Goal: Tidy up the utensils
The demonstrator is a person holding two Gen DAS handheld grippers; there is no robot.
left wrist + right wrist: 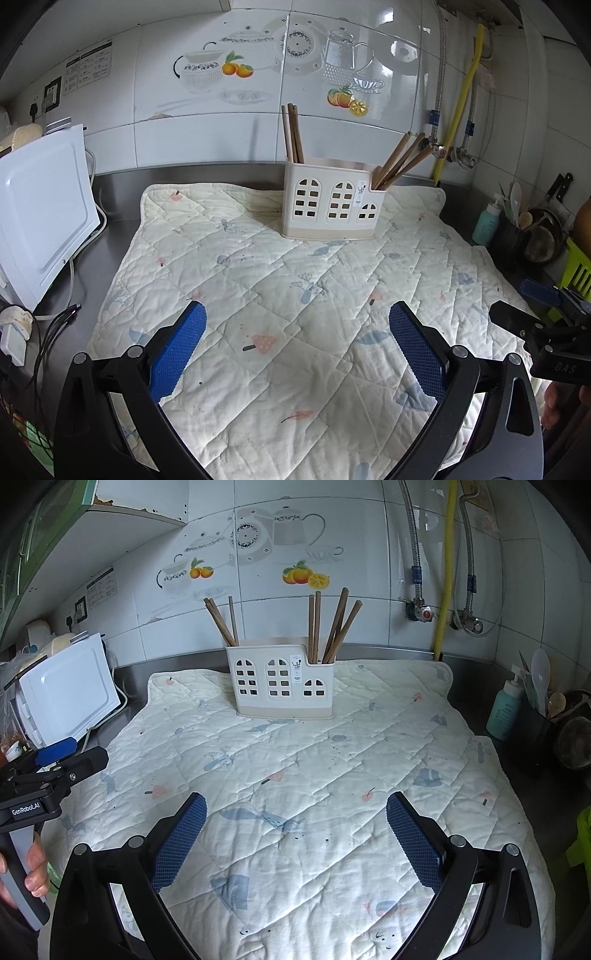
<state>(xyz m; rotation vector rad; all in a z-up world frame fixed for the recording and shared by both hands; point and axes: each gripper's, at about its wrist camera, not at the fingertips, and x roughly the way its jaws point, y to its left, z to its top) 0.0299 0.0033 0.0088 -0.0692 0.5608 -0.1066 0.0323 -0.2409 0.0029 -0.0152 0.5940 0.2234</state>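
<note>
Chopsticks point(325, 627) stand in the holder point(282, 686) at the far side of the quilt point(295, 775), near the tiled wall: we see one bunch point(223, 622) in the left end and a larger bunch leaning in the right end. Our left gripper point(297, 332) hovers over the quilt with its blue pads spread wide and nothing between them. Our right gripper point(295, 823) is likewise spread and empty, well short of the holder. A hand point(35, 867) grips the left handle.

I'm seeing steel counter point(480, 657) carrying quilted mat point(295, 775), white appliance point(66, 694), soap bottle point(504, 712); utensil holder point(282, 686) sitting on mat.
</note>
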